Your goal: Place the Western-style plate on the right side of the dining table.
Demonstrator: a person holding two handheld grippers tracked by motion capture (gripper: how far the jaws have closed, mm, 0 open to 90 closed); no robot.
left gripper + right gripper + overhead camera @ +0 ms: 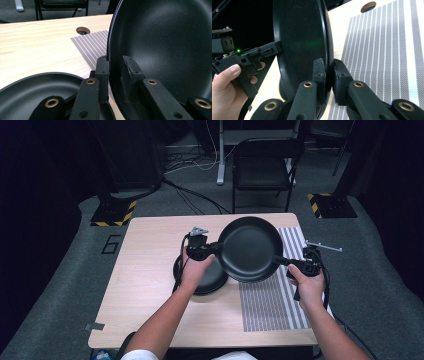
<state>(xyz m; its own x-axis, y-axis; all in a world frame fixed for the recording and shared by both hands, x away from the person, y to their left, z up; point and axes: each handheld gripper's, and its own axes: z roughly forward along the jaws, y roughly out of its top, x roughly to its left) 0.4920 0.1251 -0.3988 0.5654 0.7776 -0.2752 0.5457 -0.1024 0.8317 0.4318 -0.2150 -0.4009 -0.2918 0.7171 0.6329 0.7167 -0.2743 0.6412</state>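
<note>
Overhead, the high view shows a black frying pan (250, 248) held above the wooden table (150, 270), with the left gripper (209, 251) at its left rim and the right gripper (287, 262) at its right rim, a hand behind each; a second black pan (210, 279) lies on the table below the left hand, and a grey striped mat (272, 305) covers the table's right part, with a black chair (262, 167) on the floor beyond. Next, the left gripper view shows what the overhead one cannot: its two jaws are clamped on the frying pan's rim (160, 50), one inside the bowl and one outside, with the second pan (32, 92) just below and a round hole (83, 30) in the table past the mat (92, 46). Lastly, the right gripper view shows the frying pan (299, 42) edge-on, its rim pinched between the jaws, the left gripper (277, 49) touching the far rim in the person's hand (227, 85), and the mat (387, 55) underneath
</note>
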